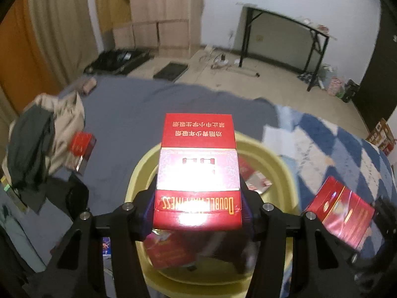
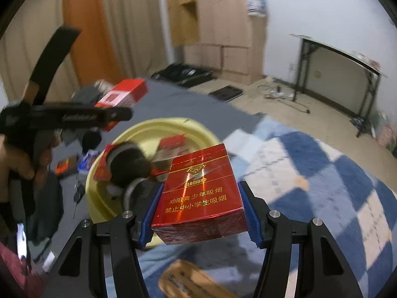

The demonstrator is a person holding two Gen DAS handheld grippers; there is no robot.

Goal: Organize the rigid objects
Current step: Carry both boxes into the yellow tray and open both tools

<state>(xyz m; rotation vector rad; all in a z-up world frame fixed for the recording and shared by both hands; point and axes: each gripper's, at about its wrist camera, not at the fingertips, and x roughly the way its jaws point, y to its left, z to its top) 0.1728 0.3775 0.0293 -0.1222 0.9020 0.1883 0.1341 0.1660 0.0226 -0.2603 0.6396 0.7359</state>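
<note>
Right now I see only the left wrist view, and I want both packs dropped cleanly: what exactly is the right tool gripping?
Observer: The right tool is shut on a red pack lettered DIAMOND in gold.
Operator: Is it over the basin?
Observer: Not squarely; the yellow basin lies mostly to its left.
Operator: Anything below it?
Observer: A blurred tan object shows at the bottom edge, under the tool.
</note>
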